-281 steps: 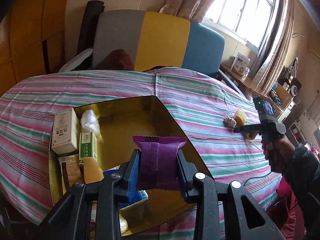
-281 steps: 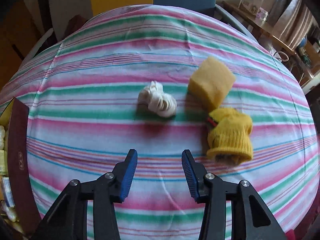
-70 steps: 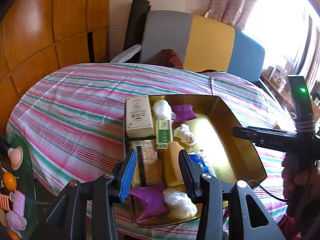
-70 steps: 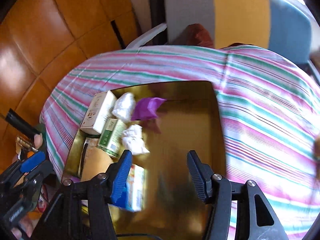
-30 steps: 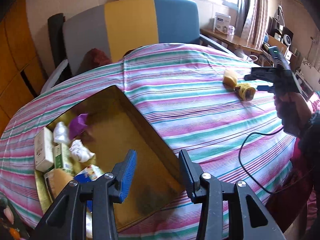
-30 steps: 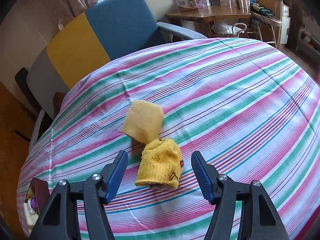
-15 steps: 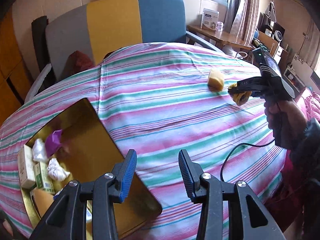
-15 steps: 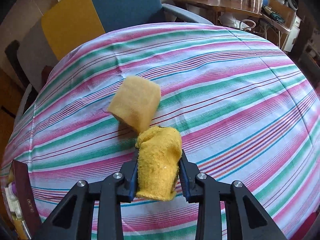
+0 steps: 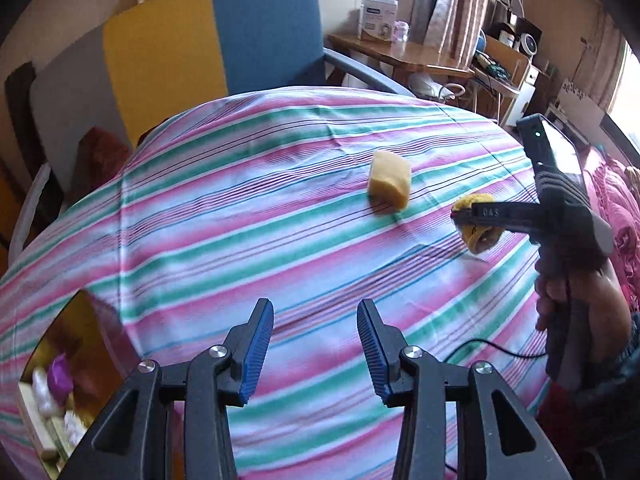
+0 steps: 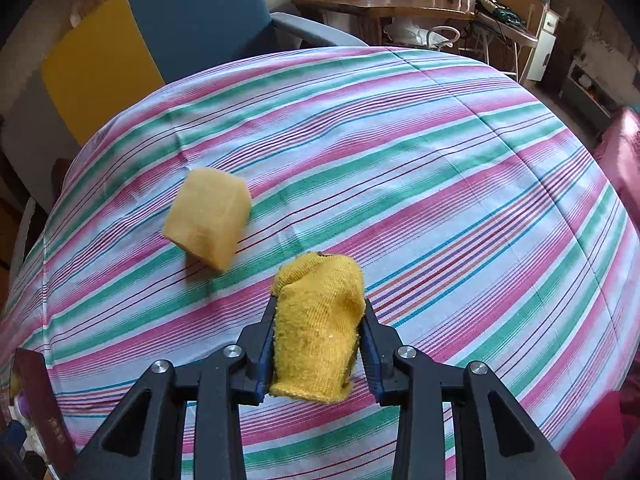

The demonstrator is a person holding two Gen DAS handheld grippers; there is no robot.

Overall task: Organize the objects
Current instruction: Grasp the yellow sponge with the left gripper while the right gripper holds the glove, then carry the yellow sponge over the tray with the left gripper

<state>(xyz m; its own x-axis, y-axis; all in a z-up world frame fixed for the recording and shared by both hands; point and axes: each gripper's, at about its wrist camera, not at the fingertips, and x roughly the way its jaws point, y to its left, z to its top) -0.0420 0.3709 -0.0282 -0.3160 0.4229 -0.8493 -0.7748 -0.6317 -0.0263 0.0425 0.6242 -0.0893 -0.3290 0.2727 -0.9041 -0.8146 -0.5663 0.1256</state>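
Note:
My right gripper point(image 10: 318, 338) is shut on a yellow knitted glove point(image 10: 316, 328) and holds it just above the striped tablecloth; the glove also shows in the left wrist view point(image 9: 478, 234), clamped in the right gripper point(image 9: 476, 216). A yellow sponge block point(image 10: 208, 222) lies on the cloth to the glove's left; it also shows in the left wrist view point(image 9: 389, 184). My left gripper point(image 9: 315, 344) is open and empty over the cloth. The gold tray point(image 9: 100, 336) with several small items sits at the lower left.
The round table point(image 9: 240, 200) carries a pink, green and white striped cloth. A grey, yellow and blue armchair point(image 9: 208, 40) stands behind it. A wooden side table point(image 9: 404, 56) with a white box stands at the back right. A black cable point(image 9: 496, 350) hangs near the right hand.
My right gripper has closed on the yellow glove and lifted it off the cloth. My left gripper has swung right, away from the tray, staying open.

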